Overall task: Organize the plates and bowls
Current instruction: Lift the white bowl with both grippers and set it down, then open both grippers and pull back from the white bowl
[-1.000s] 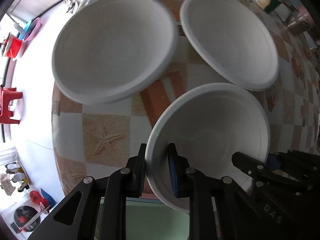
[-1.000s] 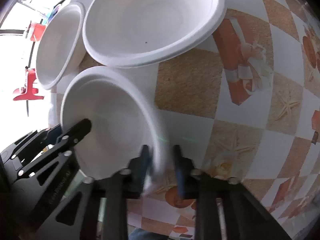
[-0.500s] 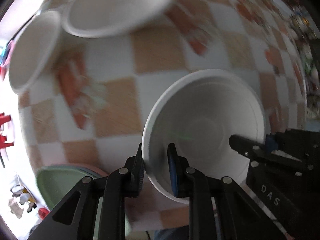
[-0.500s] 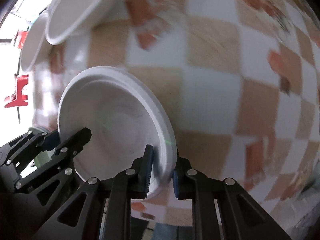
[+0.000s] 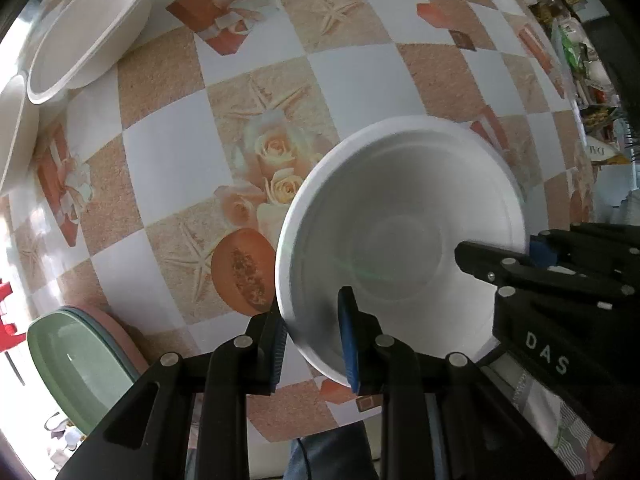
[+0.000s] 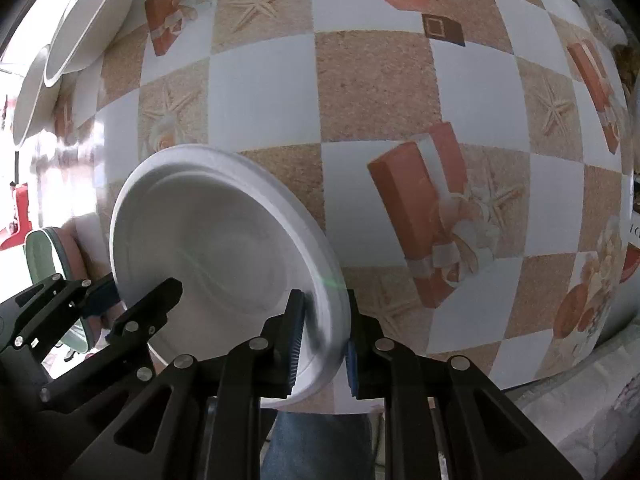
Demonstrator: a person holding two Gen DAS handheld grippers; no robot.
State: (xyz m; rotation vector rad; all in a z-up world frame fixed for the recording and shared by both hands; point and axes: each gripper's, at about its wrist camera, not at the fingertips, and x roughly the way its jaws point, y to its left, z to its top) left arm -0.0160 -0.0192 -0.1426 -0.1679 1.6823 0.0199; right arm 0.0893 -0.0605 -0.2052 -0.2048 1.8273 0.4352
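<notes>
Both grippers hold one white bowl above the checkered tablecloth. My left gripper is shut on its near left rim. My right gripper is shut on the opposite rim and shows at the right in the left wrist view. The bowl fills the lower left of the right wrist view, where my left gripper also shows. Two more white bowls sit at the far left of the table; they also show in the right wrist view.
A stack of green, blue and pink plates sits at the table's near left edge, also in the right wrist view. The tablecloth has starfish and gift prints. Cluttered items stand at the far right.
Both grippers carried the white bowl away from the two other bowls, toward the right and the near edge of the table. The plate stack has come into view at lower left.
</notes>
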